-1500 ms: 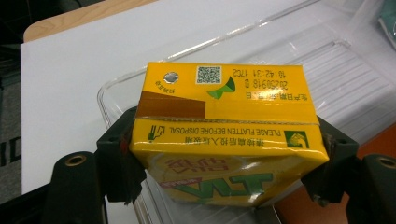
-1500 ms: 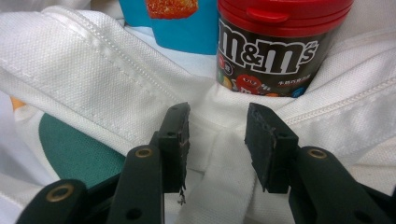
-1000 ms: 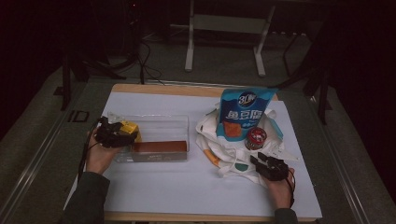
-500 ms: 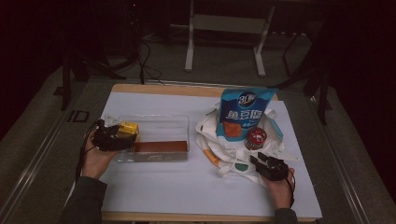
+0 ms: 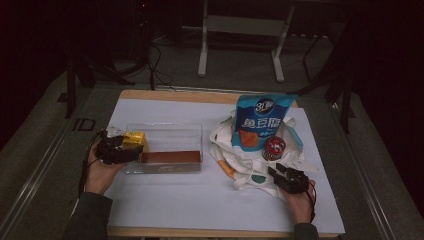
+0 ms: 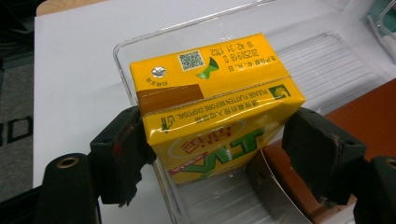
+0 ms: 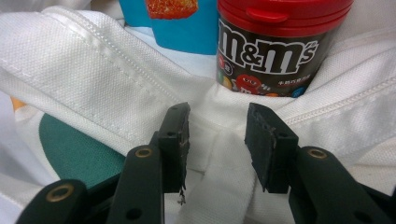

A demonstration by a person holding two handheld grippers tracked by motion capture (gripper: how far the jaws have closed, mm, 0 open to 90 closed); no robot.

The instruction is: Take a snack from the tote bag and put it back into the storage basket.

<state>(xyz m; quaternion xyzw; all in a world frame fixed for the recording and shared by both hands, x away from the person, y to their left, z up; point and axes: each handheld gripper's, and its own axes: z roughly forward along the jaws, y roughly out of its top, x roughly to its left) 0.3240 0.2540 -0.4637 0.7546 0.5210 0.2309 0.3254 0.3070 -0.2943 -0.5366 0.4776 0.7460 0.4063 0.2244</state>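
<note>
My left gripper [image 5: 125,150] is shut on a yellow drink carton [image 6: 210,93], with a pad on each side. It holds the carton tilted over the left end of a clear plastic container [image 5: 165,131]. A long brown box [image 5: 171,157] lies along the container's near wall. My right gripper [image 7: 217,140] is open, low over a white tote bag [image 7: 84,70], and a fold of the bag's cloth runs between its jaws without being pinched. Just beyond the jaws, a red-lidded M&M's tub [image 7: 271,51] and a blue snack bag [image 5: 260,122] lie on the tote bag.
A white sheet [image 5: 200,200] covers the wooden table. The clear container [image 6: 322,56] has a ribbed bare floor to the right of the carton. A metal stand [image 5: 240,30] and cables are on the dark floor behind the table.
My left gripper has shifted slightly nearer with the carton still held at the container's left end. The right gripper has stayed still.
</note>
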